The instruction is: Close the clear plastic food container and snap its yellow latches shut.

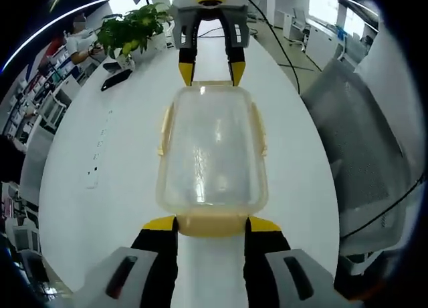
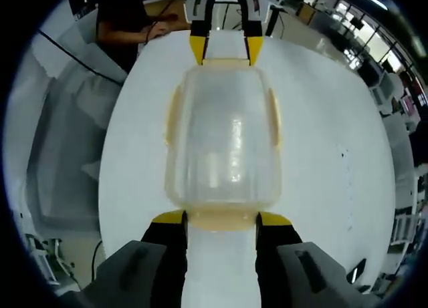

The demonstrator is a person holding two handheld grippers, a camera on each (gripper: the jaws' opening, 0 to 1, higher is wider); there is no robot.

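Container: the clear plastic food container (image 1: pixel 212 158) lies flat on the white table (image 1: pixel 127 188), with its lid on top. It sits between the two grippers, one at each short end.

Left gripper view, things seen: a green plant (image 1: pixel 130 29) stands at the far end of the table. A dark flat thing (image 1: pixel 116 79) lies near the plant; it is too small to name. A grey mesh chair (image 1: pixel 364 161) stands beside the table.

Left gripper view, latches: pale yellow latches run along the two long sides, one of them on the left side (image 1: pixel 164 129). The near end latch (image 1: pixel 212 222) lies between the jaws.

Left gripper view, tool: the left gripper (image 1: pixel 212 224) has its yellow-tipped jaws spread wide. One tip sits on each side of the near end latch. I cannot tell if the tips touch it.

Left gripper view, other tool: the right gripper (image 1: pixel 211 73) shows at the far end of the container. Its jaws are spread too.

Right gripper view, things seen: a person in dark clothes (image 2: pixel 130 17) sits at the far end of the table. A grey chair (image 2: pixel 63 154) stands to the side.

Right gripper view, tool: the right gripper's jaws are held wide apart. They stand on each side of the near yellow end latch (image 2: pixel 221 218). It grips nothing.

Right gripper view, other tool: the left gripper is at the far end, jaws apart, tips close to the container's edge.
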